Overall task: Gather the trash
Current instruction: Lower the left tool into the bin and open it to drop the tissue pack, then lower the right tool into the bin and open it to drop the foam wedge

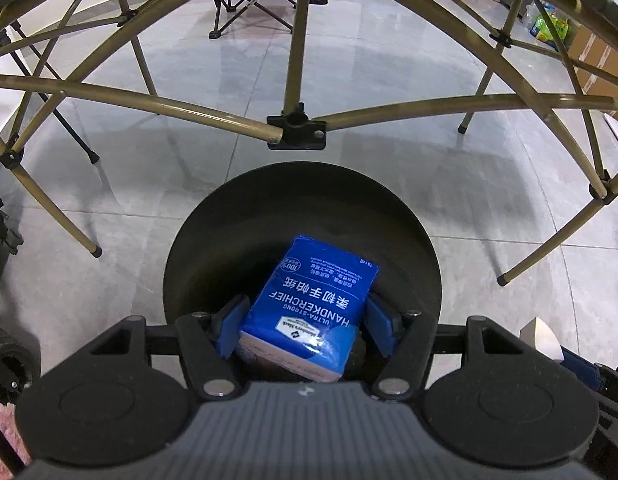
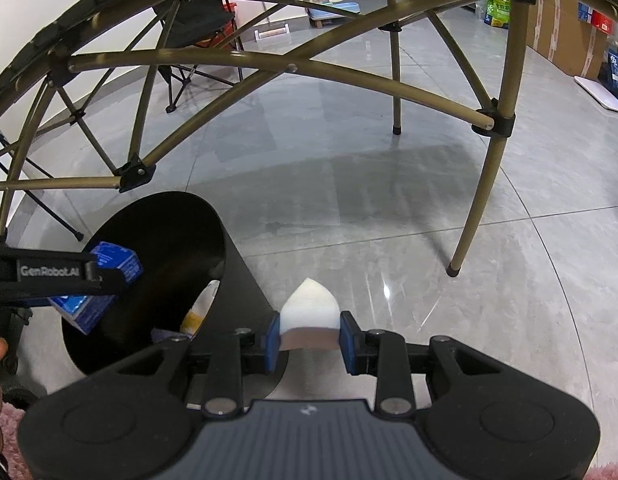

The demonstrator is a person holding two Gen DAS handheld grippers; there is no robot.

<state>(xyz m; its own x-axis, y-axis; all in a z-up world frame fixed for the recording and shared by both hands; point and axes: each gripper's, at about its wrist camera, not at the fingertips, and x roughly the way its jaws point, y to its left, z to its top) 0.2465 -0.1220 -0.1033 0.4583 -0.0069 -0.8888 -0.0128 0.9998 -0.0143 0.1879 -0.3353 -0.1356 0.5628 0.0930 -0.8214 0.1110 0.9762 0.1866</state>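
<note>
My left gripper point(image 1: 307, 326) is shut on a blue handkerchief tissue pack point(image 1: 309, 304) and holds it over the mouth of a black round trash bin point(image 1: 197, 240). The right wrist view shows the same pack point(image 2: 109, 280) in the left gripper point(image 2: 105, 276) above the bin point(image 2: 237, 264). My right gripper point(image 2: 309, 338) is shut on a white wedge-shaped sponge piece point(image 2: 309, 310), just right of the bin, above the grey floor. Something yellow and white point(image 2: 201, 308) lies inside the bin.
A folding table's gold metal frame point(image 1: 293, 124) arches overhead, with legs point(image 2: 473, 208) standing on the tiled floor. A folding chair point(image 2: 193, 28) stands at the back. Cardboard boxes point(image 2: 565, 36) and bags line the right side.
</note>
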